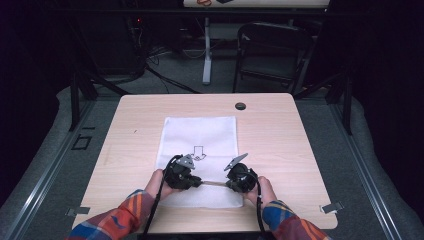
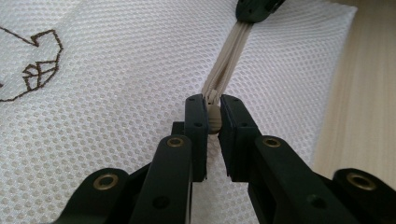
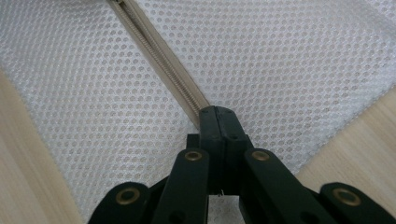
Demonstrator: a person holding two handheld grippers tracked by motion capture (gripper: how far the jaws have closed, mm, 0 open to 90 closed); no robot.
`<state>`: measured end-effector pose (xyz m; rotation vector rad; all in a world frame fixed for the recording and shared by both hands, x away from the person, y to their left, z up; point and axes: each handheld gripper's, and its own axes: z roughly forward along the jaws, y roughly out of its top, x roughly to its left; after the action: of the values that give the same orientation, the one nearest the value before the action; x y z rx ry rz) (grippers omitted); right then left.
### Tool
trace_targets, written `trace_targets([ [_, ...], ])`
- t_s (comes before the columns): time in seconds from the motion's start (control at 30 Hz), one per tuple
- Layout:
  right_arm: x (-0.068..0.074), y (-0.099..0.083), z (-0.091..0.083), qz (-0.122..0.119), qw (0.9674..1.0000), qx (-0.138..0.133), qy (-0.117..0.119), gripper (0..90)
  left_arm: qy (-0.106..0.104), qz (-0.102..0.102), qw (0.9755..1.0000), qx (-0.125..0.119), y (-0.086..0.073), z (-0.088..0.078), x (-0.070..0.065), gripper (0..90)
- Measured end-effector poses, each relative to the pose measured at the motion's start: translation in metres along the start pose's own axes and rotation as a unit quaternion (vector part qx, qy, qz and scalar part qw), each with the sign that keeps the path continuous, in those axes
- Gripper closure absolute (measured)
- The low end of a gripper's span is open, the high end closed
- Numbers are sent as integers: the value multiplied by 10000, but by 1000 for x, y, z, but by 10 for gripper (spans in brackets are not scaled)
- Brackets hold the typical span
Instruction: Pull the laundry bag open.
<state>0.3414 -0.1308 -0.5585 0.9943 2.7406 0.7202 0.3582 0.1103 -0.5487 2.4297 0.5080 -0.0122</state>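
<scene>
A white mesh bag (image 1: 200,150) lies flat on the wooden worktop (image 1: 280,130), its near edge toward the person, with a small arrow mark printed near its middle. A beige zipper (image 1: 214,183) runs along the bag's near edge and is stretched taut between the two grippers.

The left gripper (image 1: 196,182), seen at the near left of the bag from above, has its fingers (image 2: 196,126) closed on the zipper's pull (image 2: 214,119). In the left gripper view the zipper tape rises bunched from the pull toward the other gripper at the top edge.

The right gripper (image 1: 229,184), just beside it on the right, has its fingers (image 3: 211,128) shut tight on the zipper tape (image 3: 159,51). In the right gripper view the closed teeth run away diagonally over the mesh.

Both hands rest low over the bag's near edge, the two grippers pointing toward each other. A dark round cap (image 1: 240,106) sits in the worktop beyond the bag, well apart from it.
</scene>
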Motion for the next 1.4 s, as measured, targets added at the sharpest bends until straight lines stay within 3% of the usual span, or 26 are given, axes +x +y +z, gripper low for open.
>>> trace_targets([
  [0.57,2,0,-1,-58,9999,32,-118,900,73,11,10000,34,-4,-5,-1,817],
  [0.93,-1,-2,-1,-77,10000,7,-56,900,-43,-22,10000,-5,-7,-5,-1,818],
  [1.4,-6,-7,-5,-58,9999,69,63,900,-9,33,9999,104,-9,-3,-1,818],
])
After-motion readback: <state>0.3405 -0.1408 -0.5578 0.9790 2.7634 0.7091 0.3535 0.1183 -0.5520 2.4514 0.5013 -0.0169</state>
